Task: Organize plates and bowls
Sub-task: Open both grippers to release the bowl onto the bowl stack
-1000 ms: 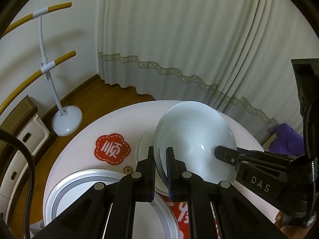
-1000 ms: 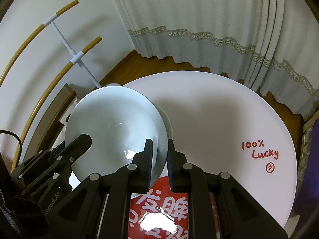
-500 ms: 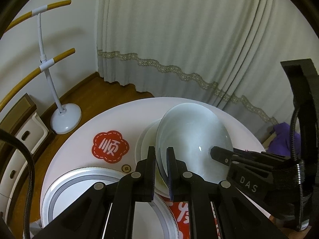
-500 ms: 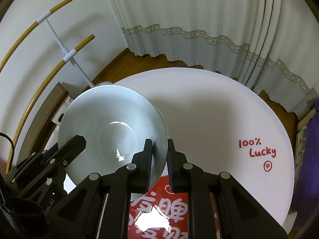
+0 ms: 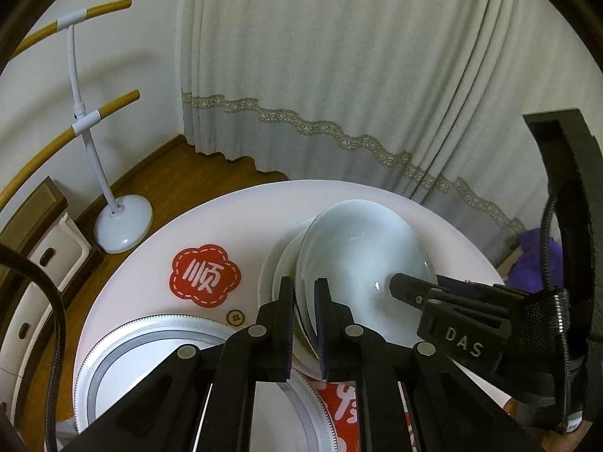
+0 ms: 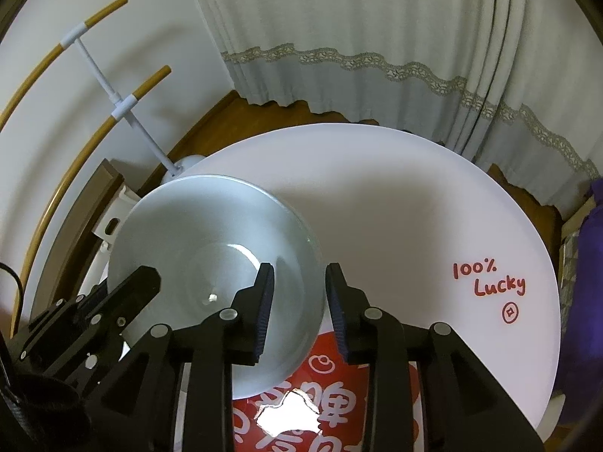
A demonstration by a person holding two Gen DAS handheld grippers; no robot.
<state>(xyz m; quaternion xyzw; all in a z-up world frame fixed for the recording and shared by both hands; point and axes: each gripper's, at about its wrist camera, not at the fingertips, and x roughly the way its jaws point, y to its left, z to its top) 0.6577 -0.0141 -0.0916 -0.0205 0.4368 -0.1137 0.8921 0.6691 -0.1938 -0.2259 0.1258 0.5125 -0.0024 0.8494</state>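
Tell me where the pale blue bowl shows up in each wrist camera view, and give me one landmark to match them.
Left wrist view: the pale blue bowl is centre-right, atop a stack of white dishes, its near rim between this view's tongs.
Right wrist view: the pale blue bowl is left of centre, its right rim between this view's opening tongs.
Shared landmark: the white stand with wooden bars, upper left in both.

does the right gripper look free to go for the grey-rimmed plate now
Probably not directly: the grey-rimmed plate lies beyond the bowl and the left gripper, shut on that bowl's rim. The right gripper is opening.
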